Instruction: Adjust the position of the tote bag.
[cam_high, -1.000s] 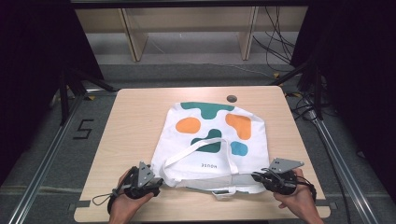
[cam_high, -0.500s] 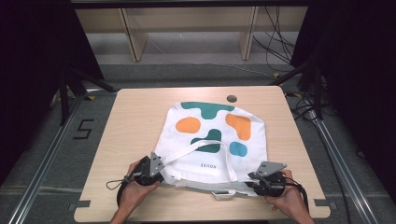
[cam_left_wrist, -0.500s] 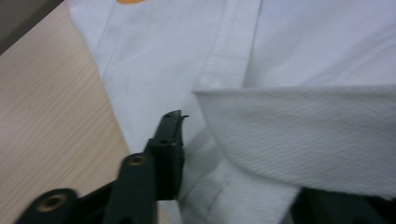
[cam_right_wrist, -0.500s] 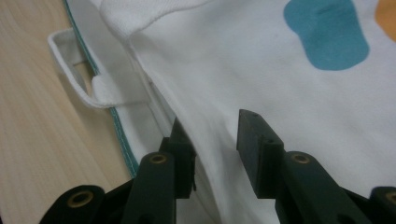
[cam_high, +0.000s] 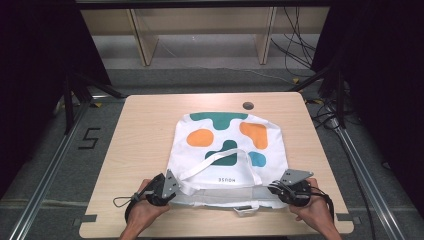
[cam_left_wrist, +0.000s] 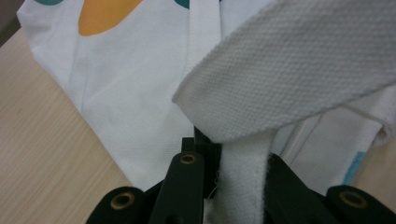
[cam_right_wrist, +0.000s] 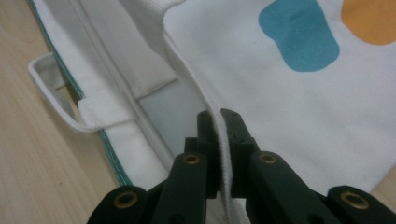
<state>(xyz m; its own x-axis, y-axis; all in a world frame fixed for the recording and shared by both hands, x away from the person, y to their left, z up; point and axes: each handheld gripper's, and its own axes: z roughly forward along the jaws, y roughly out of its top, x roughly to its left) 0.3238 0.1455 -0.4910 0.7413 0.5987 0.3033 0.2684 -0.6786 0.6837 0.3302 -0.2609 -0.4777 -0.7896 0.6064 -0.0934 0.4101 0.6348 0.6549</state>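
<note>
Near the front edge of the pale wooden table (cam_high: 140, 130), the white canvas tote bag with coloured blobs (cam_high: 227, 150) lies flat; left gripper (cam_high: 167, 190), jaws just closed, pinches its webbing handle (cam_left_wrist: 243, 186), right gripper (cam_high: 280, 191) clamps its opening hem (cam_right_wrist: 219, 158); bare tabletop flanks both sides.

The tote bag (cam_high: 227, 150) is white, printed with rounded blobs in orange, dark green and teal-blue, with a thin teal edge along its inner seam. Its strap (cam_left_wrist: 289, 70) is off-white woven webbing. The surface (cam_high: 145, 130) is pale wood grain. Both hand-held grippers have black jaws with brass-coloured rivets.
</note>
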